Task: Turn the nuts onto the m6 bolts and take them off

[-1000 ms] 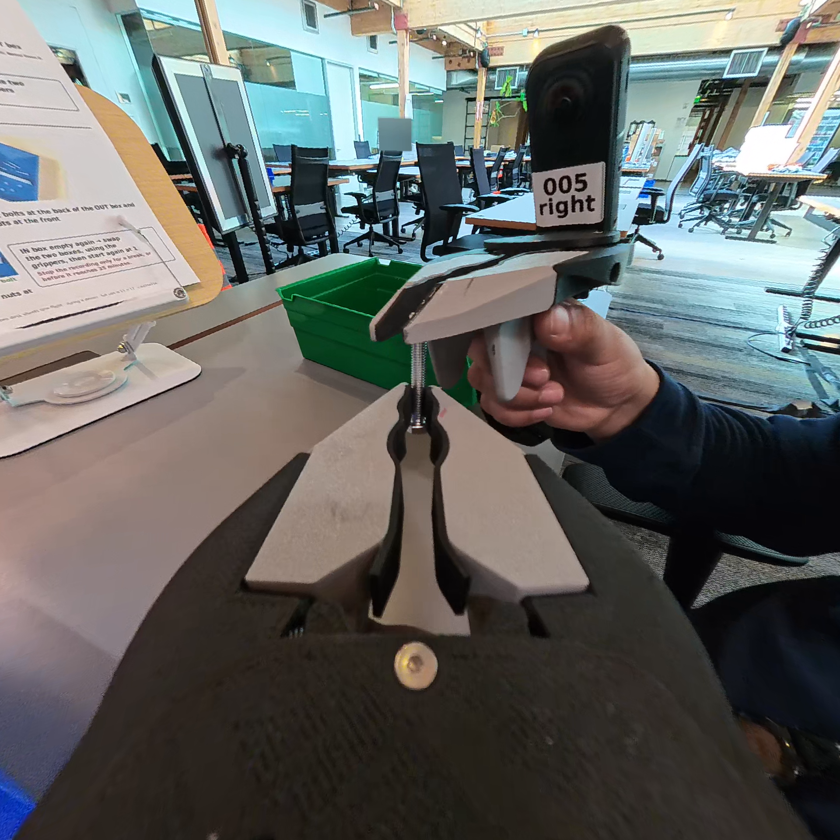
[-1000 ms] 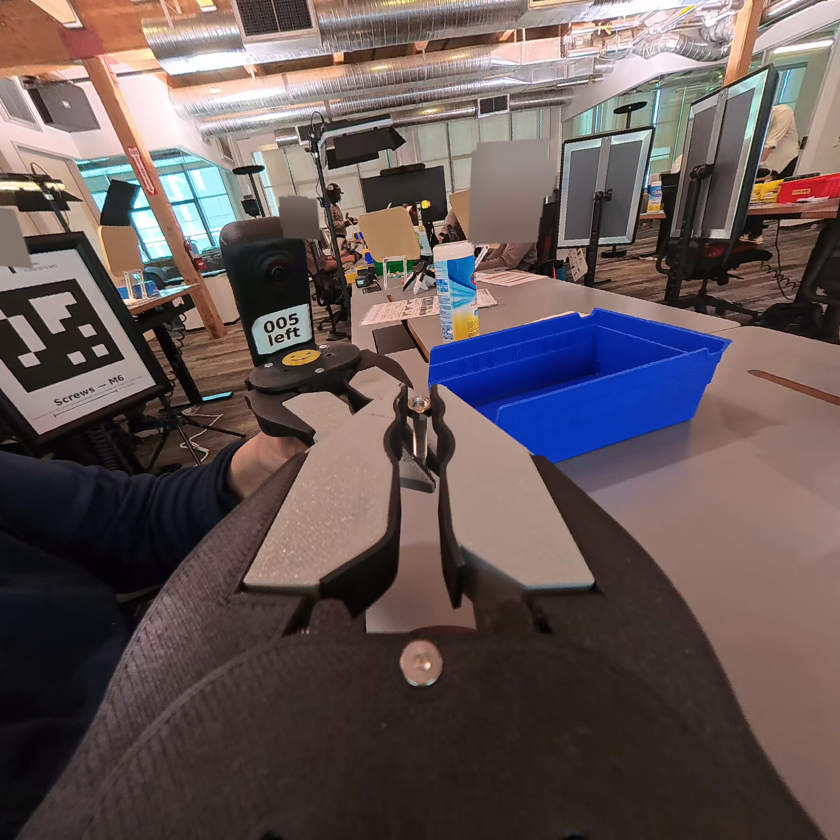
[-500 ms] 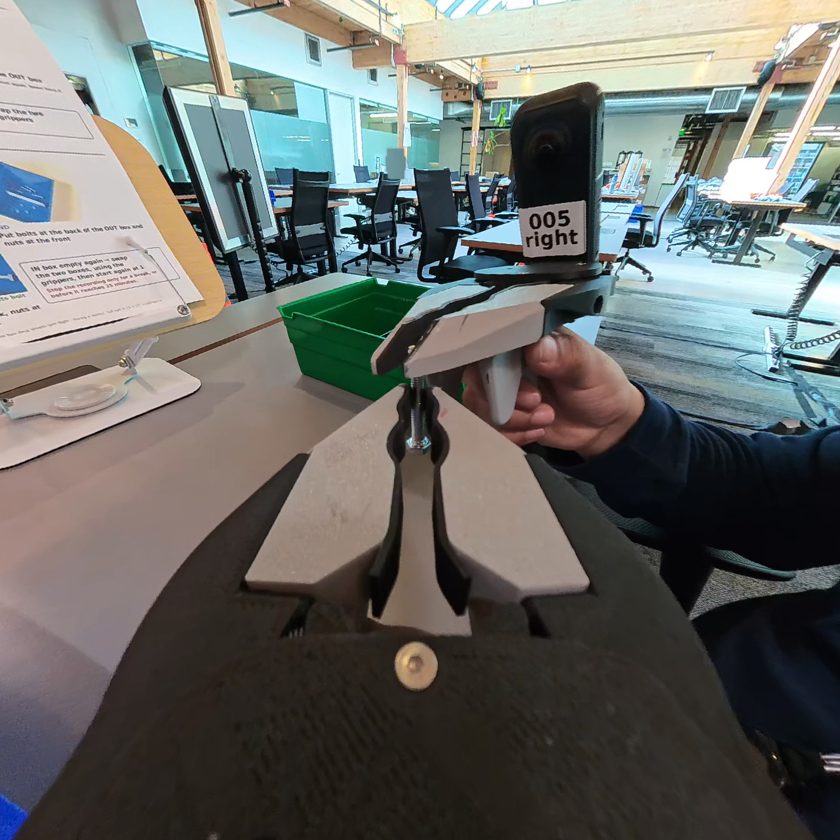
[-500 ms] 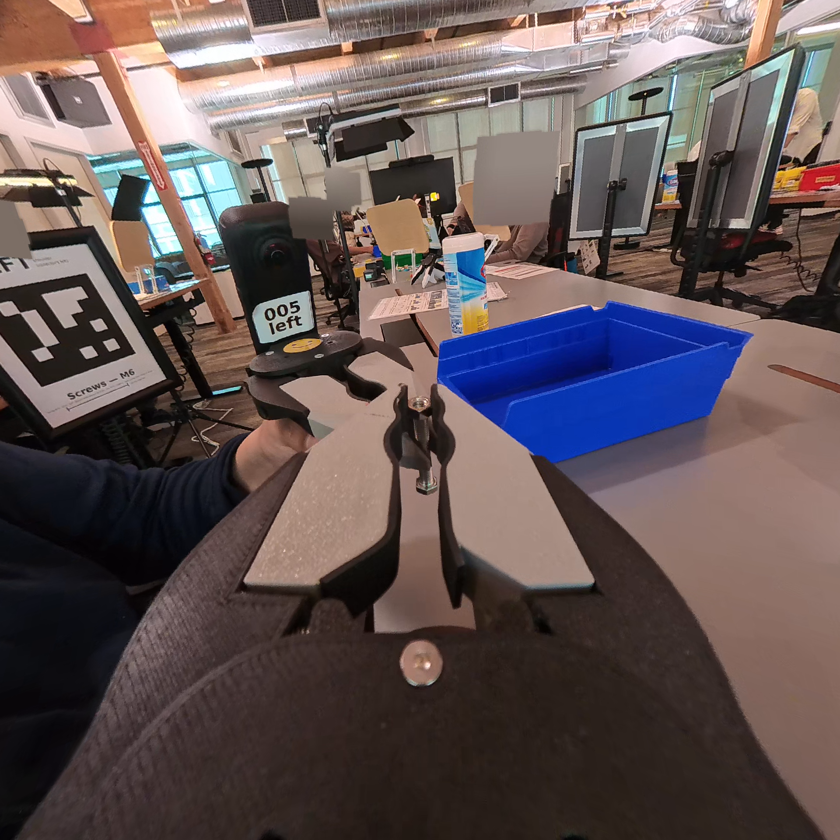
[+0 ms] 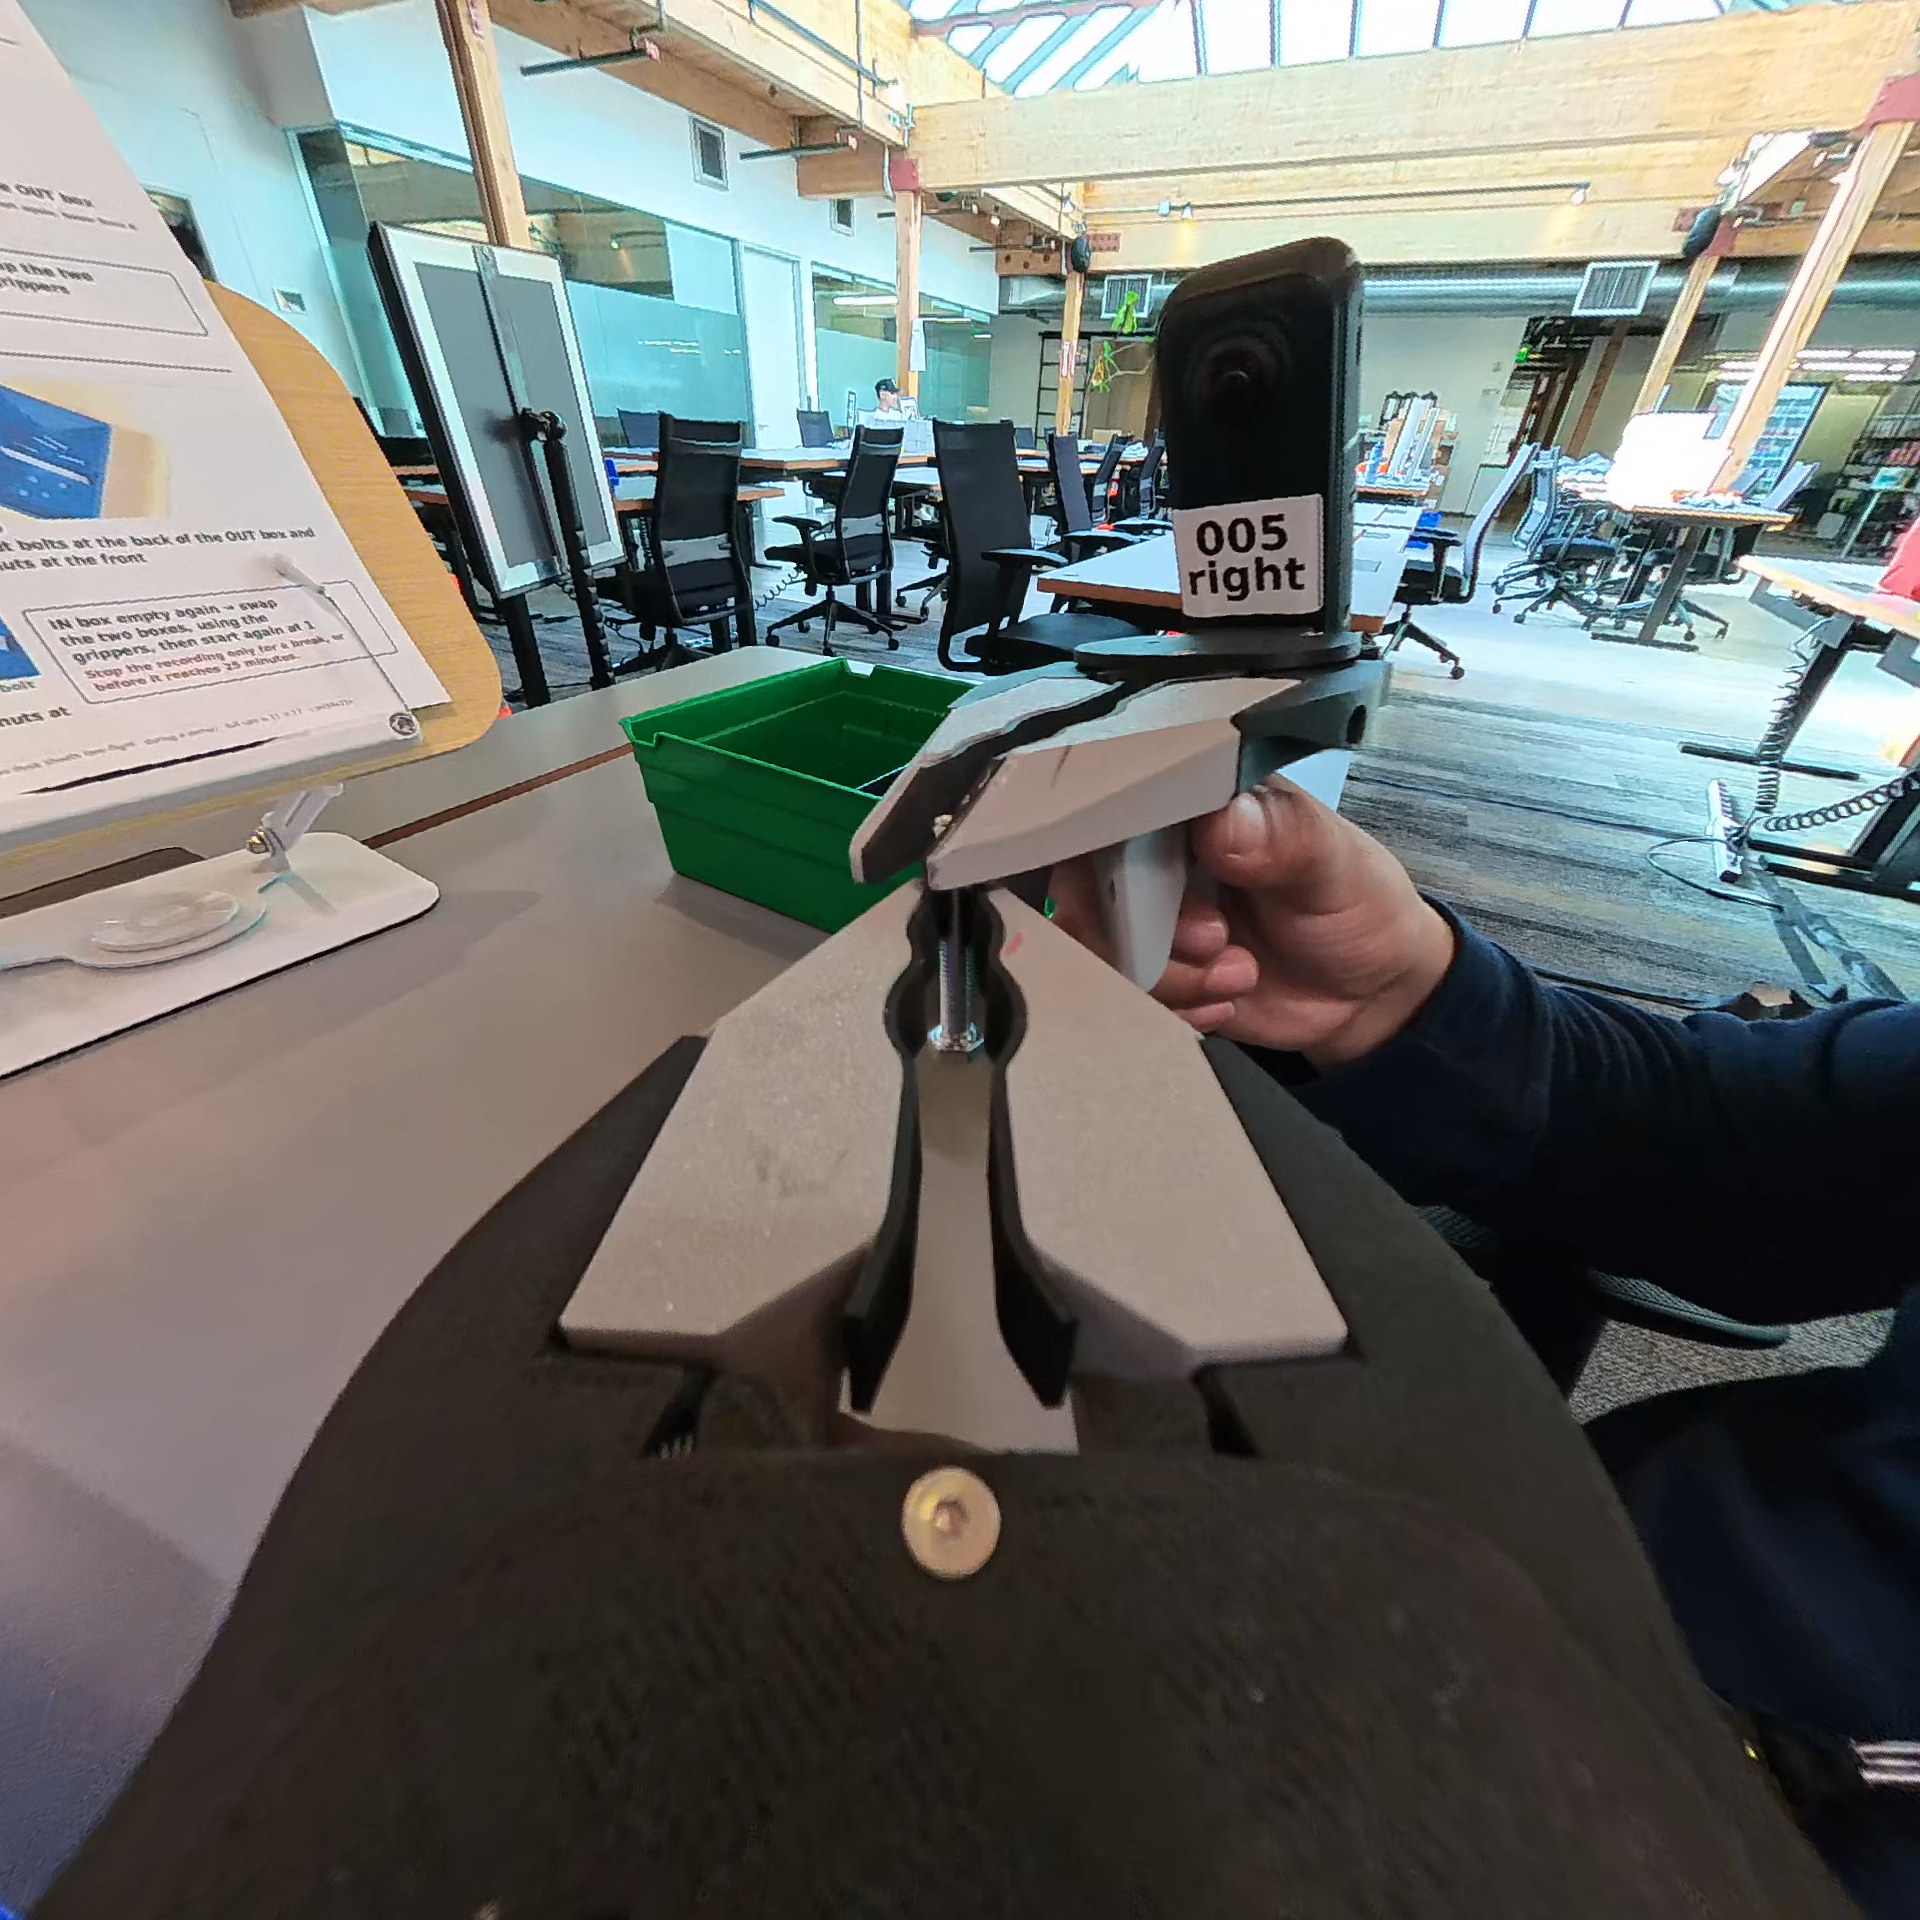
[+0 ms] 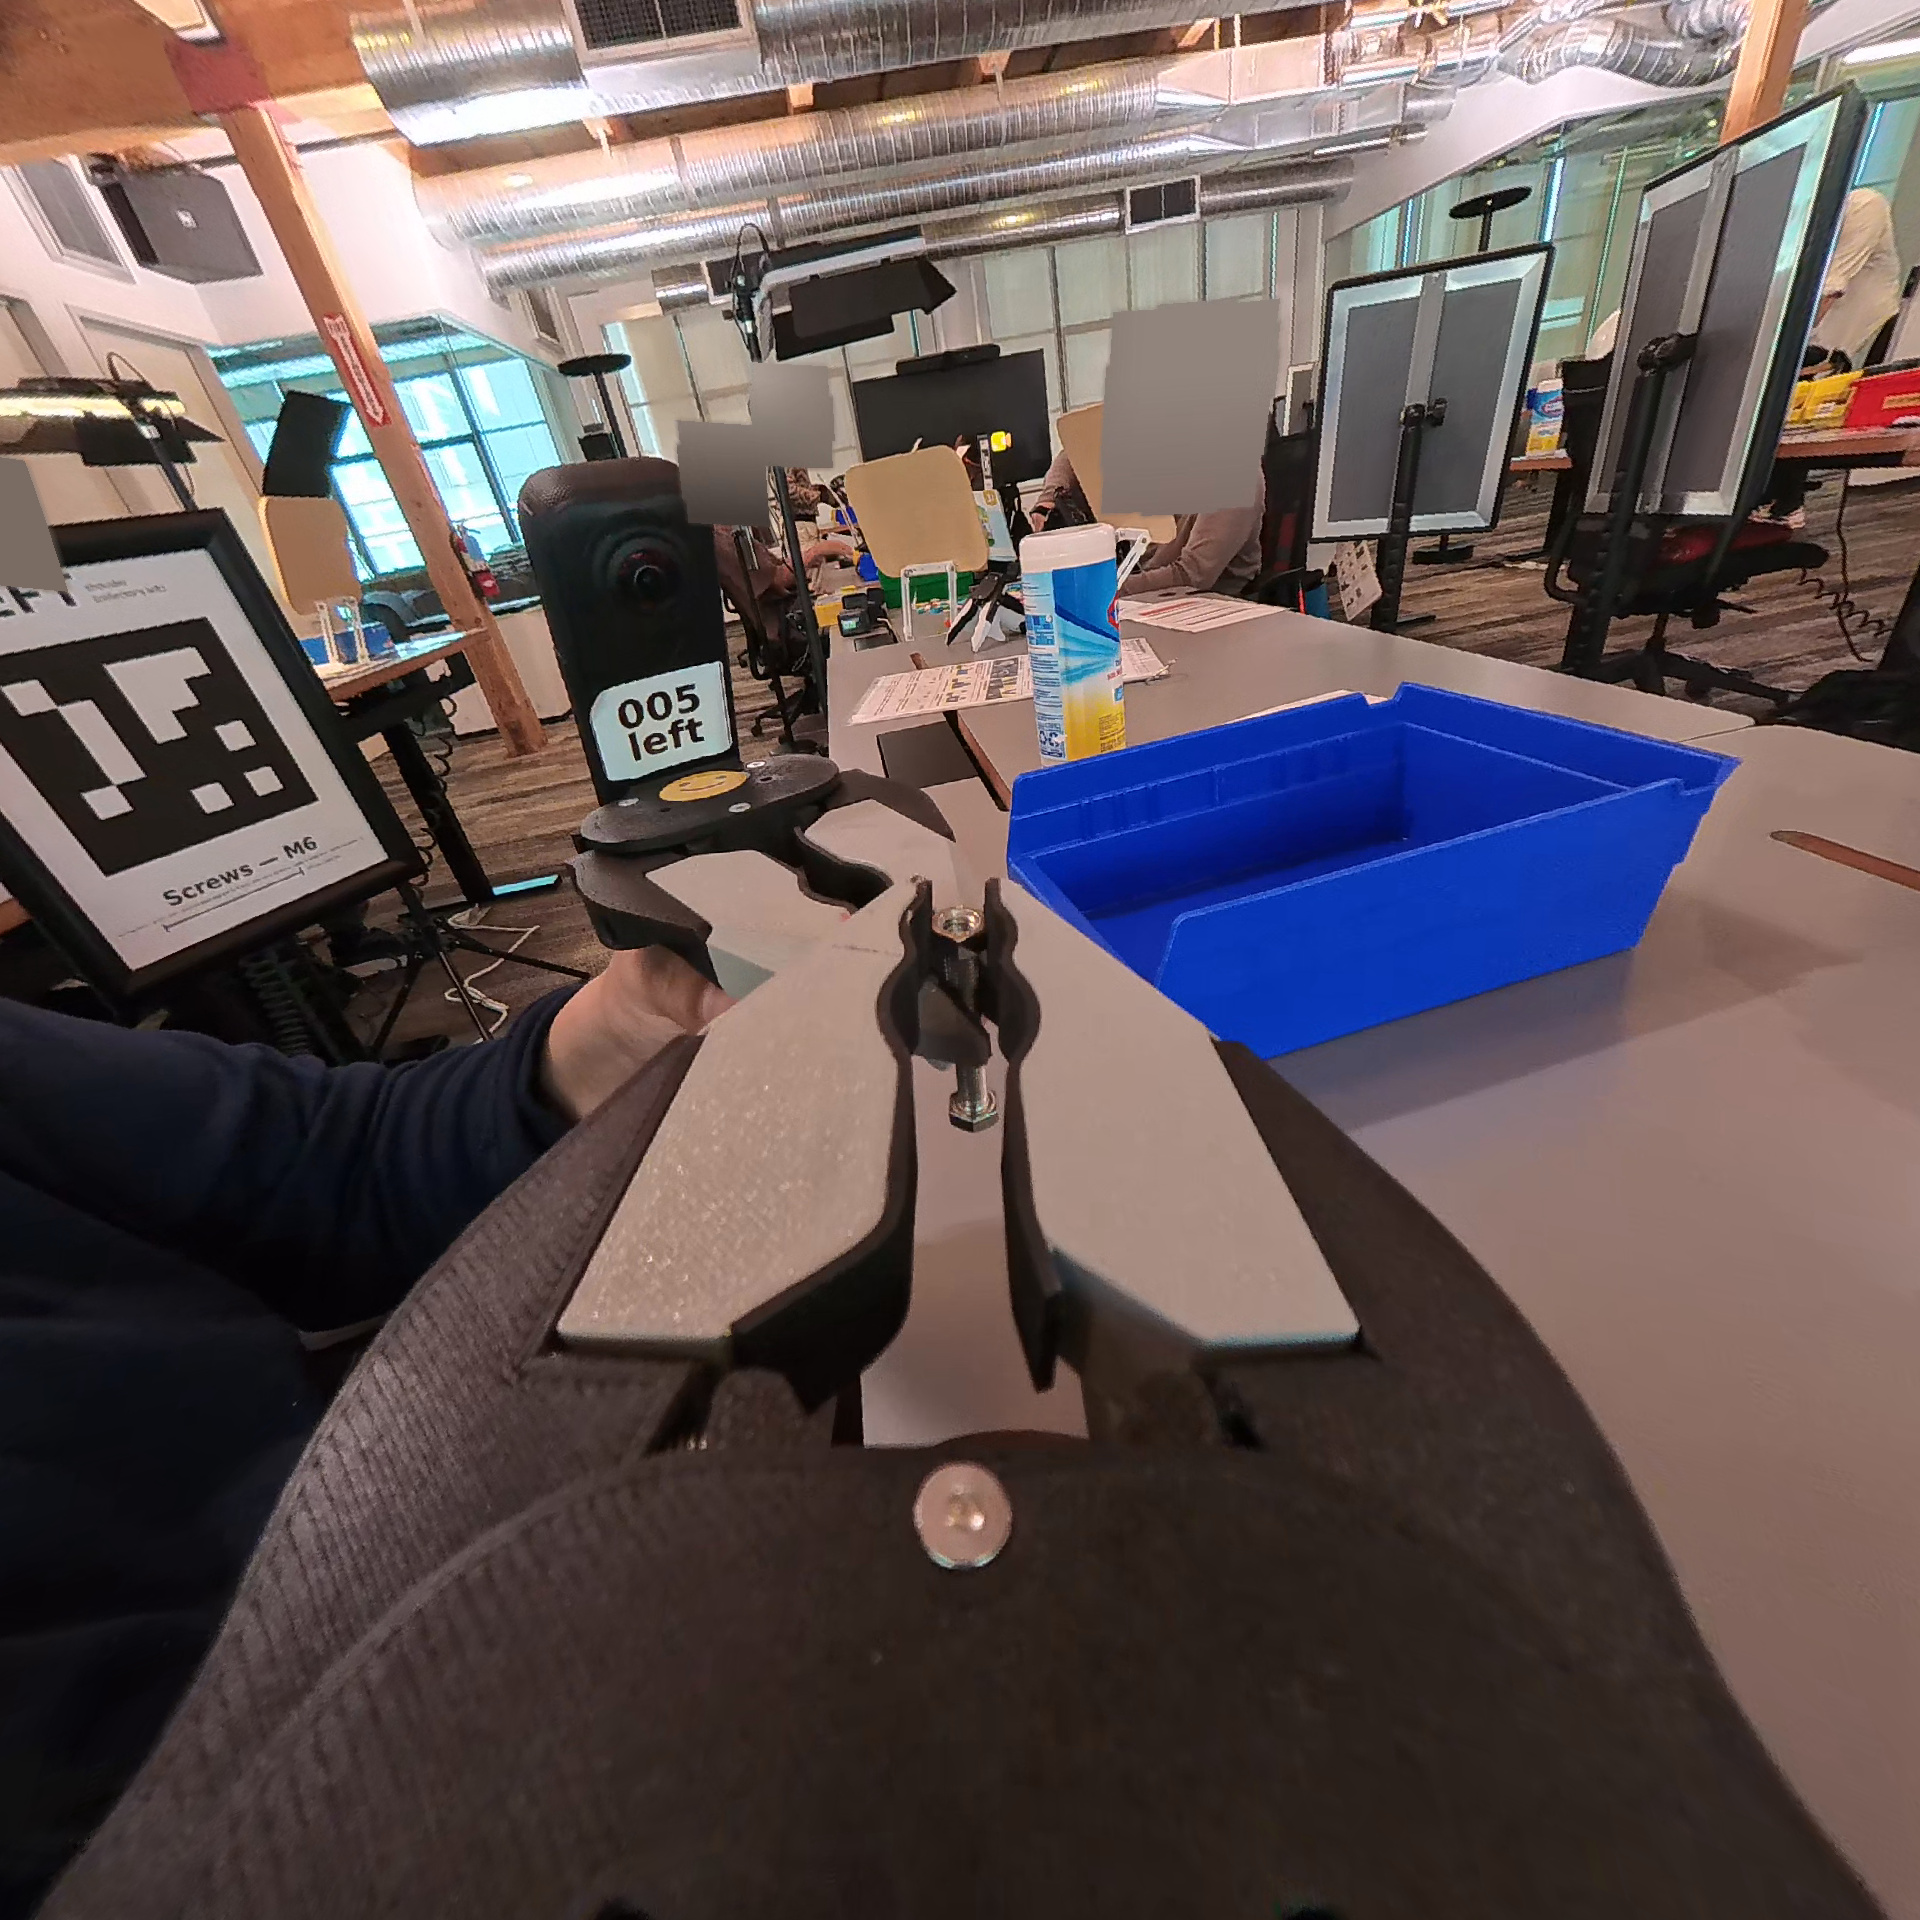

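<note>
Two claws: the left (image 5: 953,940) and the right (image 6: 958,940). One bolt (image 5: 951,982). Two nuts: one (image 6: 957,923) at the bolt's top, one (image 6: 972,1110) at its bottom. Two bins: green (image 5: 769,805), far, and blue (image 6: 1382,894), right. One wipes canister (image 6: 1072,644). One counter (image 5: 343,1049).

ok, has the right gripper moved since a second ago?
Yes. The right tongs sit lower against the green bin, closer to the left tongs.
</note>
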### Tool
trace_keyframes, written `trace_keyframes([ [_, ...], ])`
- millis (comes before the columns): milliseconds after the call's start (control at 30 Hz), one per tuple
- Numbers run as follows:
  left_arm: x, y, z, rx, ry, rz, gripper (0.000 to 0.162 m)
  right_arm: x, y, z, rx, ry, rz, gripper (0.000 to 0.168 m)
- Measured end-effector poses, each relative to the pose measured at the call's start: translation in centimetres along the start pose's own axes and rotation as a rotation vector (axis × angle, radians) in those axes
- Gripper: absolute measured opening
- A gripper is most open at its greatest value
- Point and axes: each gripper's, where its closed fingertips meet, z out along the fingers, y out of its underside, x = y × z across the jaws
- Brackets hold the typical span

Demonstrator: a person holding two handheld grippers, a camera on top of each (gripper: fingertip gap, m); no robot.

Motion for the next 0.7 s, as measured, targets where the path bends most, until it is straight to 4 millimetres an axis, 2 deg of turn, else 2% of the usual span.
trace_keyframes([
  [133, -0.2, 0.1, 0.0, -0.015, -0.018, 0.03, 0.003, 0.2, -0.1, 0.0, 0.009, 0.006, 0.005, 0.008],
  [300, -1.2, -0.2, -0.5, -0.011, -0.08, 0.054, 0.003, 0.8, -0.1, -0.3, 0.007, 0.027, 0.014, 0.023],
  [533, -1.9, -0.1, -0.7, -0.018, -0.109, 0.056, 0.003, 0.7, -0.4, -0.3, 0.02, 0.051, -0.04, 0.021],
  [700, -1.2, 0.2, -0.3, -0.04, -0.097, 0.079, 0.003, 0.4, 0.1, 0.1, -0.003, 0.064, -0.066, 0.016],
])
